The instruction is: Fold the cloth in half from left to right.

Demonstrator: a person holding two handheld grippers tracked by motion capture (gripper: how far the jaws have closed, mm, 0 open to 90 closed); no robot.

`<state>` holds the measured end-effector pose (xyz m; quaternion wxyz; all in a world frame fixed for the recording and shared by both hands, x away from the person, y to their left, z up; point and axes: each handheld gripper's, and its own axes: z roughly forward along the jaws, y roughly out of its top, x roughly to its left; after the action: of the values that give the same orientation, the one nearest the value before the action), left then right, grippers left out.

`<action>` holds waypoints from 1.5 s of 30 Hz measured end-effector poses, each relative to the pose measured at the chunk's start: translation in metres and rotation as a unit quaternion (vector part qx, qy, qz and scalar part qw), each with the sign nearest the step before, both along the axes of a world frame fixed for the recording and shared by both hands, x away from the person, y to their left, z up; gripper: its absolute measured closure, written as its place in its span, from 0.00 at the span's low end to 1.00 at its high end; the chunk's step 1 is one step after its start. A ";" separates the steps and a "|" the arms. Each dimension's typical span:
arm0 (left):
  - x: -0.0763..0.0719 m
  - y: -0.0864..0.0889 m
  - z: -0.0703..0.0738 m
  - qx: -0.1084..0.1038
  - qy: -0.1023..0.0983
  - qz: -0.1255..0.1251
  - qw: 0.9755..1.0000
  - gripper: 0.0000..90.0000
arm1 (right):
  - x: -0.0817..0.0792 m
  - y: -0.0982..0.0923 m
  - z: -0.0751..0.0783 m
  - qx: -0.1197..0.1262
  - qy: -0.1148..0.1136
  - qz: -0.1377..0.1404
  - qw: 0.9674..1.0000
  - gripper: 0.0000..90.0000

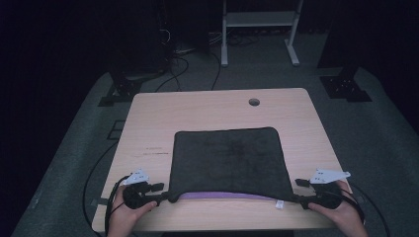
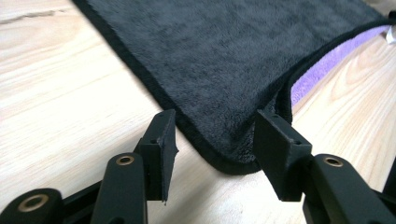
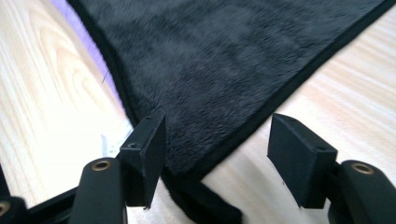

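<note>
A dark grey towel (image 1: 230, 158) lies folded flat on the wooden table (image 1: 148, 123), with a purple layer (image 1: 222, 195) peeking out along its near edge. My left gripper (image 1: 165, 194) sits at the towel's near left corner. In the left gripper view the towel (image 2: 233, 56) has that corner lying between the open jaws of the left gripper (image 2: 215, 135), and the pads do not press on it. My right gripper (image 1: 299, 191) is at the near right corner. The right gripper (image 3: 217, 140) stands open astride the corner of the towel (image 3: 224, 60). A small white tag (image 1: 279, 204) shows at the near edge.
A round cable hole (image 1: 254, 102) sits near the table's far edge. Beyond the table stand a white frame (image 1: 257, 19), loose cables (image 1: 173, 64) on the floor and black stand feet (image 1: 346, 86). Bare wood surrounds the towel on all sides.
</note>
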<state>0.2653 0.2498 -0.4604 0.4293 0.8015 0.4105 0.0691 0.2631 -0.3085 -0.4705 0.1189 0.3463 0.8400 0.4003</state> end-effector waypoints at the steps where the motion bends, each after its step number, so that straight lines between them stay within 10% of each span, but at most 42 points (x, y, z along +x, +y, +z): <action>1: 0.000 0.002 0.001 -0.001 -0.002 0.001 1.000 0.54 | 0.001 -0.002 0.001 0.004 -0.002 -0.006 1.000 0.40; 9: 0.014 -0.012 -0.003 0.007 0.001 0.002 1.000 0.48 | 0.009 -0.005 0.000 0.001 -0.007 -0.026 1.000 0.38; 16: 0.006 -0.030 -0.009 0.024 0.012 -0.046 0.999 0.46 | 0.009 -0.008 0.000 0.000 -0.009 -0.033 0.999 0.38; 22: -0.001 -0.013 -0.007 0.033 0.001 -0.011 0.999 0.43 | 0.013 -0.011 0.001 0.000 -0.014 -0.044 0.999 0.37; 45: 0.089 -0.033 -0.007 0.066 -0.046 0.060 0.995 0.39 | 0.067 -0.035 -0.011 -0.039 0.003 -0.166 0.985 0.31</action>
<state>0.3546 0.2166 -0.4678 0.3889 0.7981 0.4322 0.1582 0.3299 -0.3438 -0.4818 0.1945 0.4775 0.7861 0.3408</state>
